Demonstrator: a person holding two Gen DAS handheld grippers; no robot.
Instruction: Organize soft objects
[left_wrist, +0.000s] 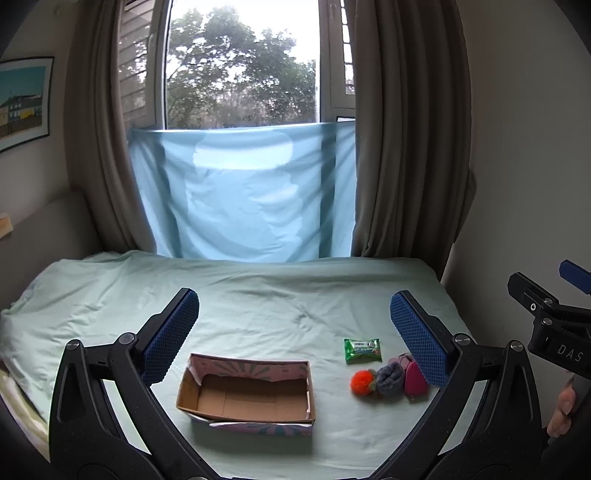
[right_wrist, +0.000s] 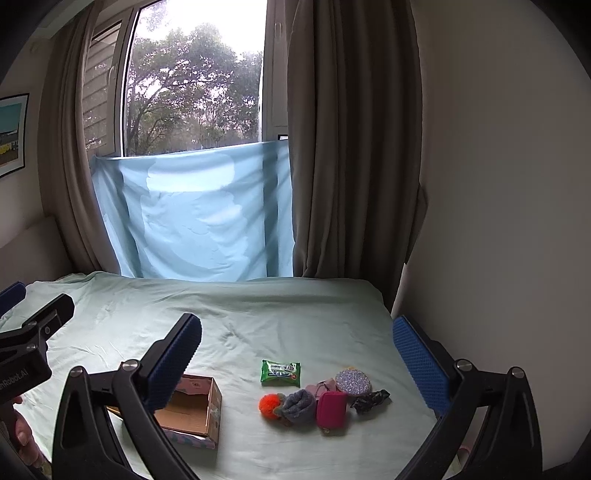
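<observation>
Hiding part of the open cardboard box with patterned outer walls (right_wrist: 207, 406) in the right wrist view is the right gripper's (right_wrist: 299, 354) left finger; in the left wrist view the box (left_wrist: 247, 391) is seen whole, with nothing inside. The pink zipped pouch (left_wrist: 415, 378) is partly covered there by the left gripper's (left_wrist: 295, 332) right finger. Print on the green wipes packet (right_wrist: 280, 373) is too small to be read. "DAS" is read on the other gripper's body at the left view's edge, "nRobot.AI" in the right view, cut off. Both grippers are held above the pale green bedsheet (right_wrist: 295, 314), jaws spread wide, nothing gripped. Clustered right of the box: orange pompom (right_wrist: 271, 406), grey-blue knitted sock (right_wrist: 299, 406), glittery round disc (right_wrist: 352, 382), dark scrunchie (right_wrist: 369, 400).
</observation>
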